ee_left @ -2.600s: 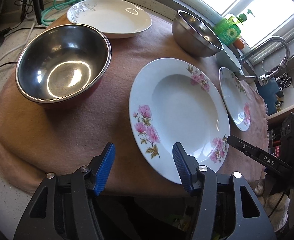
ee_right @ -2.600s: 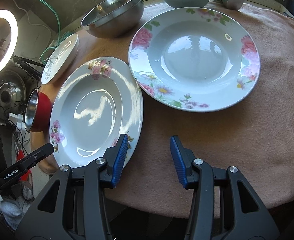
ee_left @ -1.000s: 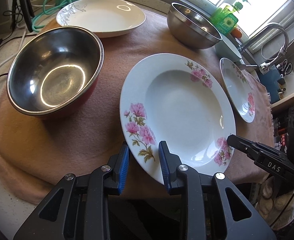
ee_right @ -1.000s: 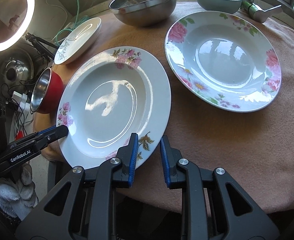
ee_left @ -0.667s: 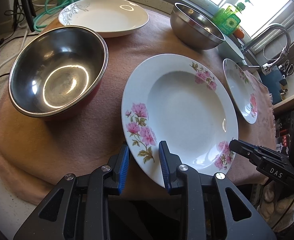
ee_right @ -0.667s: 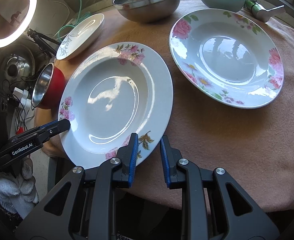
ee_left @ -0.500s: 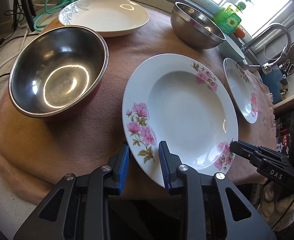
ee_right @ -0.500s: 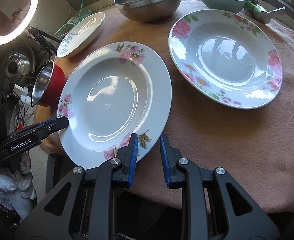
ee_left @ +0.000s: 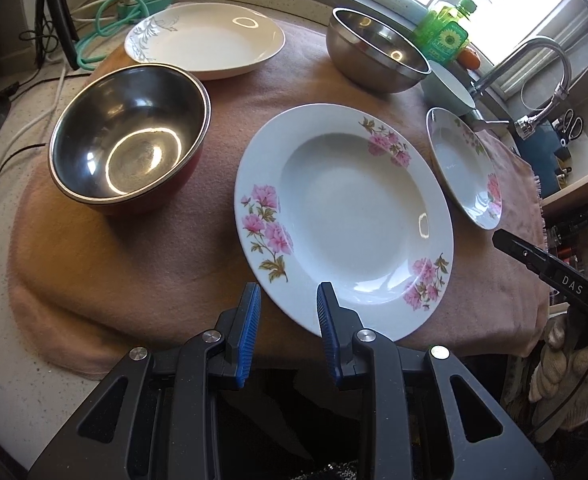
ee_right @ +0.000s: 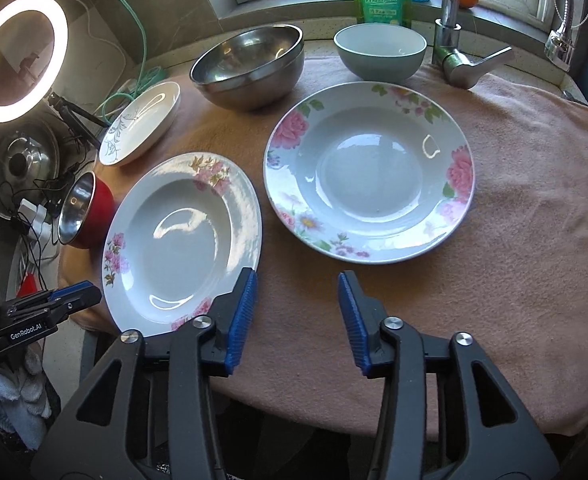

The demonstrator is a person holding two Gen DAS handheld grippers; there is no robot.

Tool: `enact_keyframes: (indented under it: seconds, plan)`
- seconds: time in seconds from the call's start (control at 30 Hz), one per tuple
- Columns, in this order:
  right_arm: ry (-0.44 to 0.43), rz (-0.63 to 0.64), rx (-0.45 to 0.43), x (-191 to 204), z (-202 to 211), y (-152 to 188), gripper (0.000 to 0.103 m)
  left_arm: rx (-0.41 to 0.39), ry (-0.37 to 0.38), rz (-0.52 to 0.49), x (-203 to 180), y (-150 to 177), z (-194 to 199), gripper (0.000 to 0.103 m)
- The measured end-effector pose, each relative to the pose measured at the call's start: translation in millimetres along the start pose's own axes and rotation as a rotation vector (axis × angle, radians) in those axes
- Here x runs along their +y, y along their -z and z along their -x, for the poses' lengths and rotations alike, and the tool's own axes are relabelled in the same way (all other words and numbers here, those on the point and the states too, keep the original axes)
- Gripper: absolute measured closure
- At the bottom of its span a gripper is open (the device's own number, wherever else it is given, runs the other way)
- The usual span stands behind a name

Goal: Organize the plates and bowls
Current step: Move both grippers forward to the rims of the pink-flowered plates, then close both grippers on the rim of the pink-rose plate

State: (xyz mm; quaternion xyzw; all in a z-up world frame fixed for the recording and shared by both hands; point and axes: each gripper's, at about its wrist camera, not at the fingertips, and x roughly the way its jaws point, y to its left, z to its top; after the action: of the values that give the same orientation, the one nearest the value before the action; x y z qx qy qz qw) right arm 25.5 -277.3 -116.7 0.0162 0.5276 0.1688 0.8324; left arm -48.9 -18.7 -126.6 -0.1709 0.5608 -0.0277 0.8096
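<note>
Right wrist view: the right gripper (ee_right: 297, 314) has just been opening, its jaws now apart and off the pink-flowered plate (ee_right: 181, 248), which lies on the towel (ee_right: 514, 280). The left gripper (ee_left: 289, 330) clamps that plate's near rim as before.

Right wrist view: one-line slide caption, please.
Right gripper open above the cloth, beside the pink-flowered plate.
</note>
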Motion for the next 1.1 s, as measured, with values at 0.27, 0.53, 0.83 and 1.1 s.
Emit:
enact_keyframes:
  seconds: [0.27, 0.53, 0.83, 1.1]
  plan:
    - [0.055, -0.058, -0.068, -38.3, 13.6, -20.1, 0.037, -0.058, 0.041, -0.039, -32.7, -25.2, 1.2, 0.076]
    - [0.082, -0.138, -0.087, -84.2, 9.9, -34.5, 0.034, -0.083, 0.095, -0.096, -70.4, -59.4, -12.0, 0.075]
    - [0.082, -0.177, -0.054, -118.5, -10.3, -44.4, 0.034, -0.078, 0.127, -0.128, -102.6, -89.9, -41.0, 0.075]
    - [0.012, -0.235, -0.024, -136.9, -27.7, -49.9, 0.054, -0.041, 0.142, -0.172, -128.5, -112.3, -68.6, 0.075]
